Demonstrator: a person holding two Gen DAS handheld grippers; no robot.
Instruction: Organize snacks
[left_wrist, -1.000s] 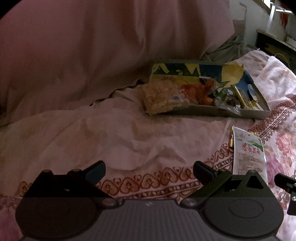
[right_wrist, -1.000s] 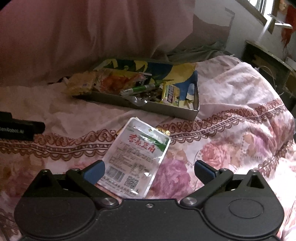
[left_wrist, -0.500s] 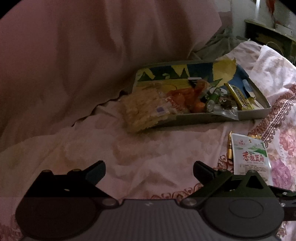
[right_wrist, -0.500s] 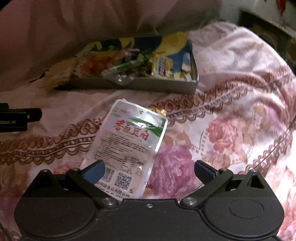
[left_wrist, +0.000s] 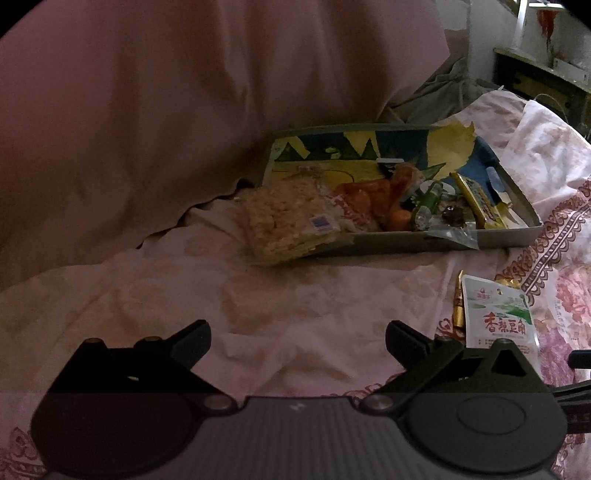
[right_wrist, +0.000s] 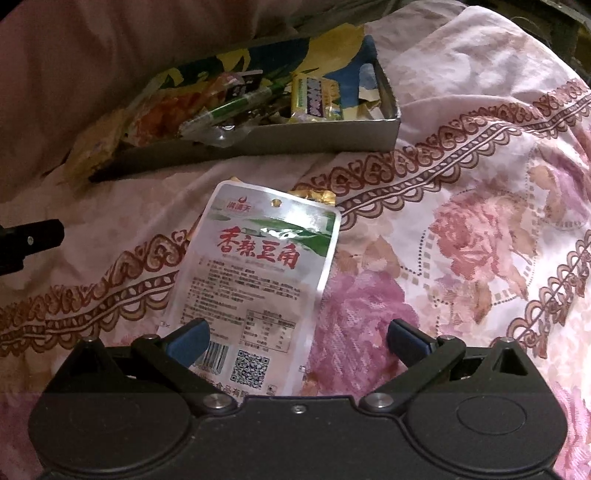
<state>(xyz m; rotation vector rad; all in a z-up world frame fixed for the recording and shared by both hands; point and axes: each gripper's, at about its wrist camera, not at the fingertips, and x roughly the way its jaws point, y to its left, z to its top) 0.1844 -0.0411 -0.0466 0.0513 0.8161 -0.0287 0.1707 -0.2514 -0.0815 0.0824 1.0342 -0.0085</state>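
Observation:
A white snack pouch (right_wrist: 258, 280) with red characters lies flat on the flowered bedsheet. My right gripper (right_wrist: 298, 341) is open just above its lower end, the left fingertip (right_wrist: 188, 339) over the pouch's edge. The same pouch (left_wrist: 496, 317) shows at the right of the left wrist view, with a gold wrapper (left_wrist: 459, 304) beside it. A shallow grey box (left_wrist: 406, 243) holds several snacks, and a bag of pale crackers (left_wrist: 288, 221) hangs over its left corner. My left gripper (left_wrist: 298, 341) is open over bare sheet, short of the box.
A large pink pillow or quilt (left_wrist: 147, 110) rises behind the box. The grey box (right_wrist: 258, 142) sits beyond the pouch in the right wrist view. Part of the left gripper (right_wrist: 29, 240) shows at that view's left edge. Dark furniture (left_wrist: 543, 77) stands far right.
My right gripper has moved down and forward over the pouch, which now fills more of its view. The left gripper has shifted slightly, keeping the box ahead. Both stay open.

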